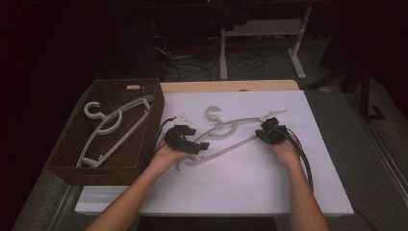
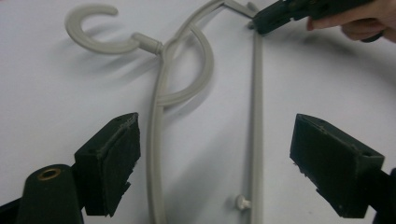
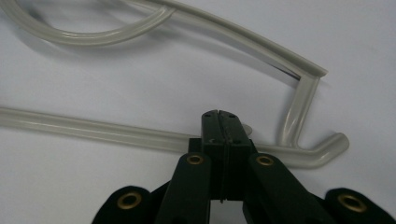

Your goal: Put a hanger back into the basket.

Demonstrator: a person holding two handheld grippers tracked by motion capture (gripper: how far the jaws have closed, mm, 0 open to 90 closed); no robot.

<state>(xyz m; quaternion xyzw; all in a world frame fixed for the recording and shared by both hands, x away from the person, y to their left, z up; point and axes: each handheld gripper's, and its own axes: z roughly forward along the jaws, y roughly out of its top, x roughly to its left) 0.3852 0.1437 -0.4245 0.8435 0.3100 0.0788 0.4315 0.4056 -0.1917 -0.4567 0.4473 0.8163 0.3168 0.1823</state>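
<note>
One pale grey plastic hanger (image 1: 226, 132) lies flat on the white tabletop (image 1: 240, 187), its hook (image 1: 213, 114) pointing toward the far edge and its straight bottom bar running slantwise from the left hand toward the right. Two more hangers of the same kind (image 1: 113, 130) lie stacked in the one brown woven basket (image 1: 67, 159) that stands at the left end of the tabletop, which makes three hangers in all. Two hand-held grippers work on the loose hanger, one at each end. The left gripper (image 1: 185, 138) sits over the hanger's left end, and its own view shows the two black fingers (image 2: 112, 163) standing wide apart, with the curved shoulder arm and the bottom bar both passing between them, neither pad touching the plastic. A small peg (image 2: 241, 202) sticks out beside the bar near the bottom of that view. The right gripper (image 1: 270, 130) sits at the hanger's right end, close to the corner where the shoulder arm bends down to meet the bar. In the right gripper view its fingers (image 3: 212, 135) are pressed together with no gap left, their tips lying on or just over the bottom bar; whether they pinch any plastic cannot be told. Cables trail from both grippers across the tabletop, and both of the person's forearms come in from the near edge.
</note>
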